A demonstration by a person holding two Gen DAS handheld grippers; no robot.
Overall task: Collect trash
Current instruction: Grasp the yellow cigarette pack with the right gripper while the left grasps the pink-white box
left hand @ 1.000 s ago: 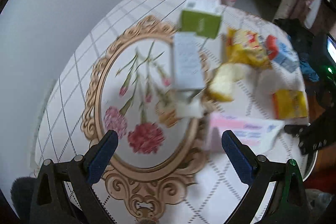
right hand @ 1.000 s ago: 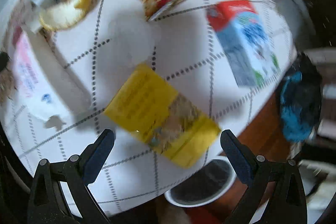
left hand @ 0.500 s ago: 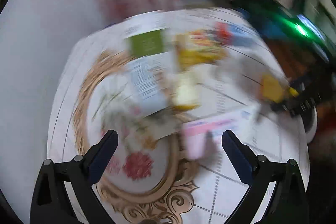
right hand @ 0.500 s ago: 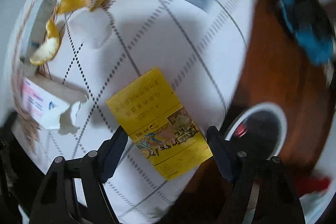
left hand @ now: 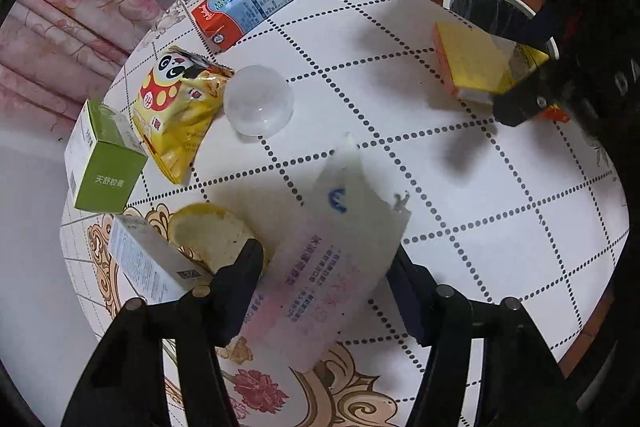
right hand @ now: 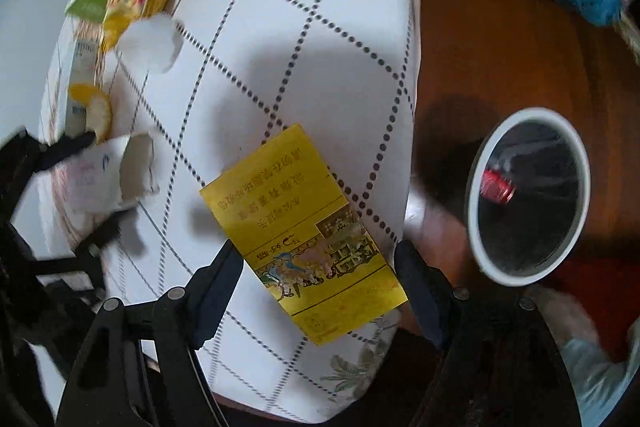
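Both grippers are set wide open astride their targets – the left gripper around the torn white packet, the right gripper around the yellow box at the table's edge – nothing yet gripped, presumably for the bin beside it.

Your left gripper is all matte black: two angular strut arms rising from the bottom edge, each carrying round silver-grey screw heads at the joints, ending in thick rounded finger pads that read dark navy to black. Your right gripper is the same build, with black struts, pairs of grey screws on each side and dark blue-black padded fingers. From the left wrist camera your right gripper's body shows as a black block with one small screw and pale embossed lettering, too blurred to read. No cables or sleeves show clearly.
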